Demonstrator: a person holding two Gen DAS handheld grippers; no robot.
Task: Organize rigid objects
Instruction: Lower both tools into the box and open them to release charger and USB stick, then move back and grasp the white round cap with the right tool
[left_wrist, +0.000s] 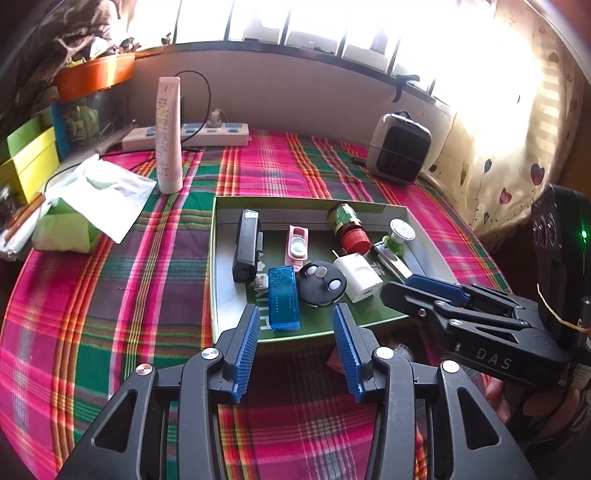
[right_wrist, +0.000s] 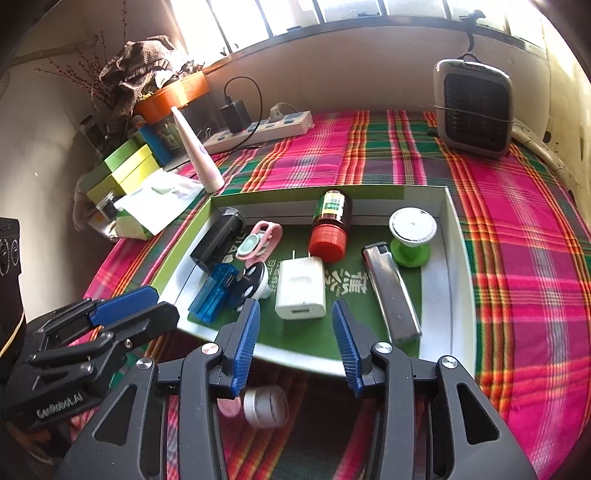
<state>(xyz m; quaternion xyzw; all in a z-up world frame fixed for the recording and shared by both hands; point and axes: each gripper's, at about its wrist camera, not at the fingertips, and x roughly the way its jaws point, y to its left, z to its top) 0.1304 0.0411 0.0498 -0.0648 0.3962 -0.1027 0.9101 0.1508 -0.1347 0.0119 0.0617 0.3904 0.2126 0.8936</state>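
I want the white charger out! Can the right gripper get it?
Probably yes. The right gripper is open, right in front of the white charger, with nothing between them. The lighter lies clear to one side.

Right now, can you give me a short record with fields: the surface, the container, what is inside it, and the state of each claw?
surface: plaid cloth
container: green tray
inside tray: white charger, blue case, lighter, red-capped bottle, black box, pink clip, green spool, black round remote
outside tray: small white roll, near the front edge
left claw: open, empty
right claw: open, empty
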